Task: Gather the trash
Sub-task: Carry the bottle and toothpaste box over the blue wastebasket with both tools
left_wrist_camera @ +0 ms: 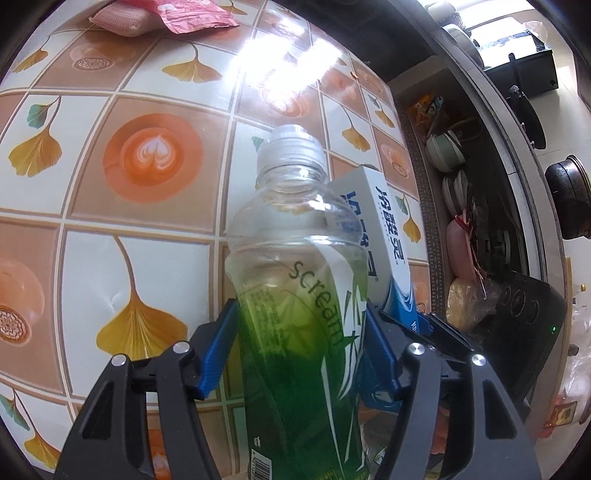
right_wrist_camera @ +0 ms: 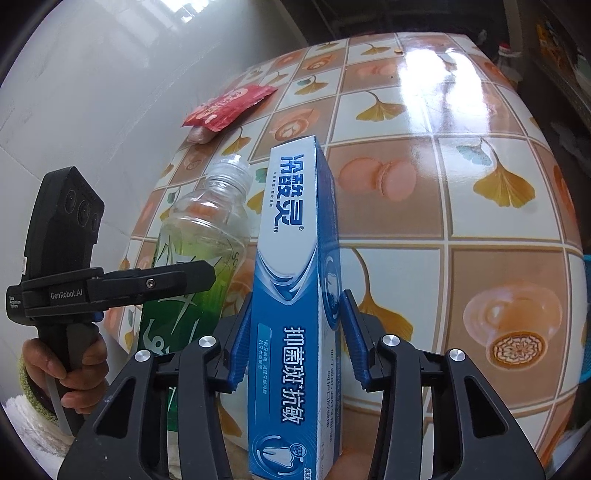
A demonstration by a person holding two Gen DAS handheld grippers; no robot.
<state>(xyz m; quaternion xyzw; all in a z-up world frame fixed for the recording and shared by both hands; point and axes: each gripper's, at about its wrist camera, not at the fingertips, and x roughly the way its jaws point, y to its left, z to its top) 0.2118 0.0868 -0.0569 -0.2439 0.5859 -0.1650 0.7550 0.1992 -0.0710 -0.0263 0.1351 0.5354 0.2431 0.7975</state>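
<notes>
Bottle [left_wrist_camera: 295, 295] base cut off at bottom edge of left wrist view; lower body partly behind left gripper [right_wrist_camera: 155, 284] in right wrist view. Box [right_wrist_camera: 295, 295] bottom cut off by frame edge; mostly behind bottle from the left. Small print on both unreadable. Wrapper [left_wrist_camera: 184, 11] clipped at top. Shelf clutter [left_wrist_camera: 461, 221] dark, indistinct.

Left gripper [left_wrist_camera: 301, 325]: your blue pads clamp something.
Right gripper [right_wrist_camera: 295, 325]: likewise gripping.
Your left hand [right_wrist_camera: 64, 373]: wraps the handle.
</notes>
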